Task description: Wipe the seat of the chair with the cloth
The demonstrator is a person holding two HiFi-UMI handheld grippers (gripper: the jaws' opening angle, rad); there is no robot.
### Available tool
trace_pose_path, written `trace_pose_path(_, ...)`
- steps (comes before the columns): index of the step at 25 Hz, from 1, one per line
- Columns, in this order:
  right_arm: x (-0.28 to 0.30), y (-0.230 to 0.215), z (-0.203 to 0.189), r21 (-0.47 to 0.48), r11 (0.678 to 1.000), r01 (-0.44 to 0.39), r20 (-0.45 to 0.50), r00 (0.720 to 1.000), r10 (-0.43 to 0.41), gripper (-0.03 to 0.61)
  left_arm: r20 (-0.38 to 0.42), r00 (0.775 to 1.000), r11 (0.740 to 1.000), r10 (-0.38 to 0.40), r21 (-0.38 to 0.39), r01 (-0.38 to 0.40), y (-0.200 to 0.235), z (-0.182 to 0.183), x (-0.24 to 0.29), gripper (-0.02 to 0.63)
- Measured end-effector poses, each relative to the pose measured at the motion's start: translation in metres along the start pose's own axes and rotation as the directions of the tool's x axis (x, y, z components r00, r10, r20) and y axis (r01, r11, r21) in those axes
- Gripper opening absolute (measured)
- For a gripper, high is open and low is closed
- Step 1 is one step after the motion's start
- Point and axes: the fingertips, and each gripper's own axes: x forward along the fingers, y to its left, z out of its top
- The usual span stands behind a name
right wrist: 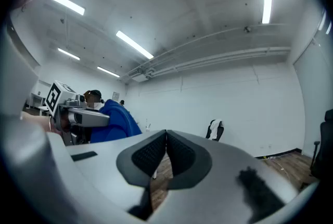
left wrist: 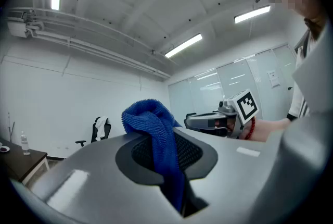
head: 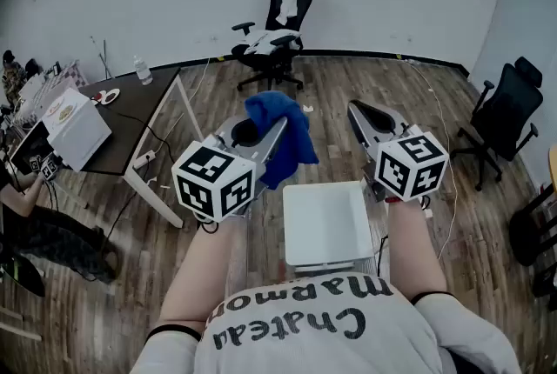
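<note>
Your left tongs [head: 255,130] [left wrist: 166,151] are pinching the blue cloth [head: 280,136] [left wrist: 156,129]. It bunches up above the pads and a strip hangs down between them. You hold it raised in the air, above and just beyond the far left corner of the white seat [head: 324,223] that sits right in front of your body. The cloth is not touching the seat.

Your right tongs [head: 360,115] [right wrist: 165,152] are pressed together with nothing between the pads. They are held up beside the left pair, apart from the cloth, over the seat's far right corner.

A black office chair [head: 277,26] with a white garment draped over its back stands by the far wall on the wooden floor [head: 348,90]. To your left is a dark table [head: 130,116] carrying a white box [head: 77,130] and 1 bottle [head: 143,70]. A second black chair [head: 506,116] stands at the right.
</note>
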Motion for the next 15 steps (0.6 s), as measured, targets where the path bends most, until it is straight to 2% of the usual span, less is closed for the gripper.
trace_pose_path(4,-0.001,-0.003,0.004,0.007,1.0,-0.004,0.025,1.0,0.003,0.014,0.097,0.995,1.0,0.012,0.019,-0.014,0.0,0.02,-0.015,0.057)
trace_pose_path(6,0.0,-0.011,0.003,0.001,1.0,0.008,0.024,1.0,-0.008,0.014,0.095,0.995,0.998,0.016,0.057,-0.021,-0.003,0.019,-0.015,0.057)
trace_pose_path(8,0.002,-0.018,0.0,-0.004,1.0,0.008,0.012,1.0,-0.008,0.014,0.072,0.997,0.997,0.026,0.064,-0.031,-0.005,0.014,-0.012,0.057)
trace_pose_path(12,-0.003,-0.033,-0.012,-0.003,1.0,-0.031,-0.017,0.999,0.031,0.014,0.051,0.996,0.997,0.073,-0.002,-0.073,-0.012,-0.001,0.002,0.057)
trace_pose_path(15,-0.019,-0.05,-0.023,0.019,0.999,-0.049,-0.037,0.998,0.05,0.014,0.055,0.994,0.996,0.094,-0.013,-0.093,-0.031,-0.007,0.016,0.057)
